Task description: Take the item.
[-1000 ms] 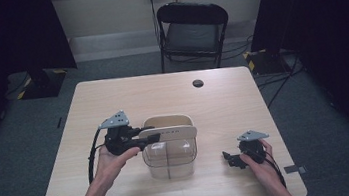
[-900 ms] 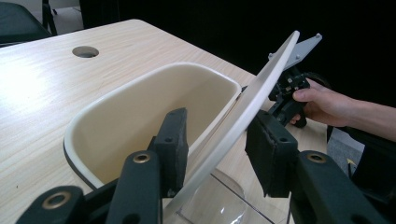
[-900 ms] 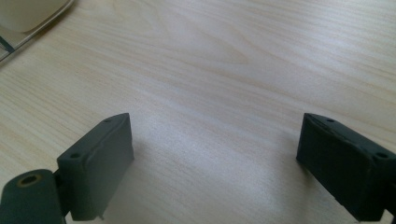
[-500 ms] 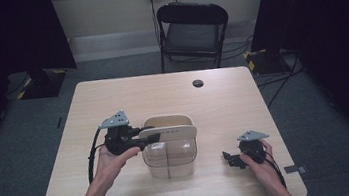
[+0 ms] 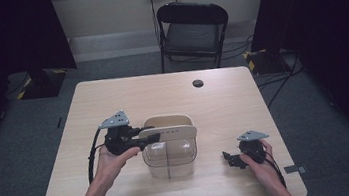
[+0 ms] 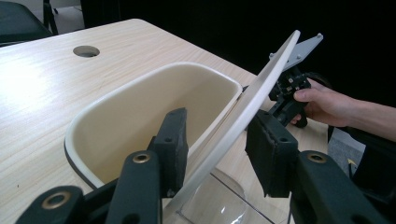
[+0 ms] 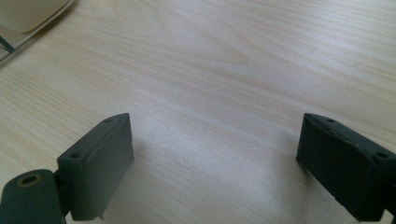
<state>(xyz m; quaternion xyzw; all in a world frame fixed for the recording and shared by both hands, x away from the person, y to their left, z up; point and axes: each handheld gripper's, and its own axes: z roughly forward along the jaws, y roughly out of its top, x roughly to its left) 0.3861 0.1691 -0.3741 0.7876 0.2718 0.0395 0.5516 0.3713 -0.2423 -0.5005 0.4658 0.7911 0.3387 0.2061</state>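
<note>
A cream tub [image 5: 168,123] sits in a clear plastic container [image 5: 170,160] at the table's near middle. A flat cream lid [image 5: 173,133] stands tilted on edge over the tub. My left gripper [image 5: 153,137] reaches in from the left and is shut on the lid's left end. In the left gripper view the lid [image 6: 261,88] runs slantwise between the two pads of my left gripper [image 6: 219,135], touching both, with the tub [image 6: 140,107] behind. My right gripper [image 5: 229,160] rests low at the table's near right, open, with bare wood between its jaws [image 7: 215,140].
A round cable hole [image 5: 198,83] lies in the tabletop [image 5: 112,100] at the far middle. A black folding chair [image 5: 193,30] stands beyond the far edge. The other hand and its gripper [image 6: 289,93] appear behind the lid in the left gripper view.
</note>
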